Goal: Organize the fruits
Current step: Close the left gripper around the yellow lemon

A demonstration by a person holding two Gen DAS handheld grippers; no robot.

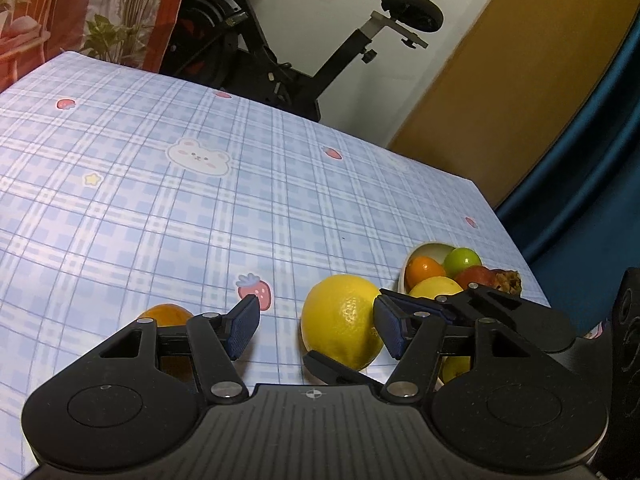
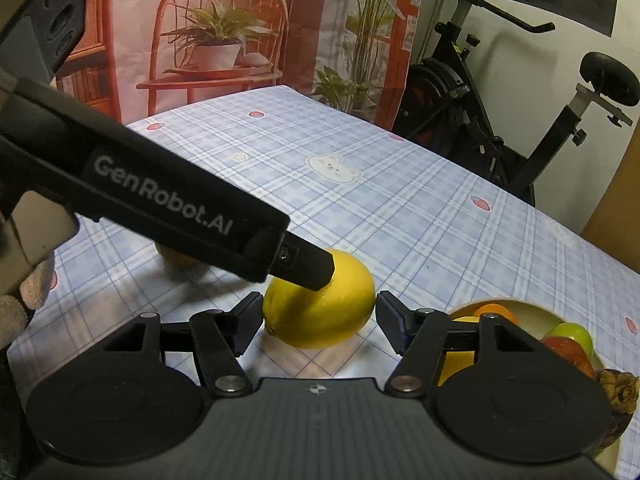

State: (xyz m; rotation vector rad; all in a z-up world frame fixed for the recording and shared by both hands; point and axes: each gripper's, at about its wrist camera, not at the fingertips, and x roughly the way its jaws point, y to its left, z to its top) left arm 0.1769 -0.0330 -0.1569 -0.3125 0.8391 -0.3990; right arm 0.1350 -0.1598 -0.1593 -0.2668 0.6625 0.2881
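Observation:
A yellow lemon (image 1: 340, 320) lies on the blue plaid tablecloth (image 1: 160, 200), just left of a white bowl (image 1: 430, 249) that holds an orange, a green fruit, a red fruit and a yellow fruit. My left gripper (image 1: 316, 326) is open, with the lemon by its right finger. In the right wrist view the lemon (image 2: 320, 312) sits between the open fingers of my right gripper (image 2: 318, 320), close to both pads. The left gripper's body (image 2: 160, 200) reaches over the lemon from the left. An orange (image 1: 166, 314) lies left of the lemon, partly hidden.
The bowl (image 2: 532, 314) stands near the table's right edge, with a brown dried fruit (image 2: 618, 392) beside it. An exercise bike (image 1: 280, 48) stands behind the table. A printed backdrop (image 2: 240, 32) hangs at the back left.

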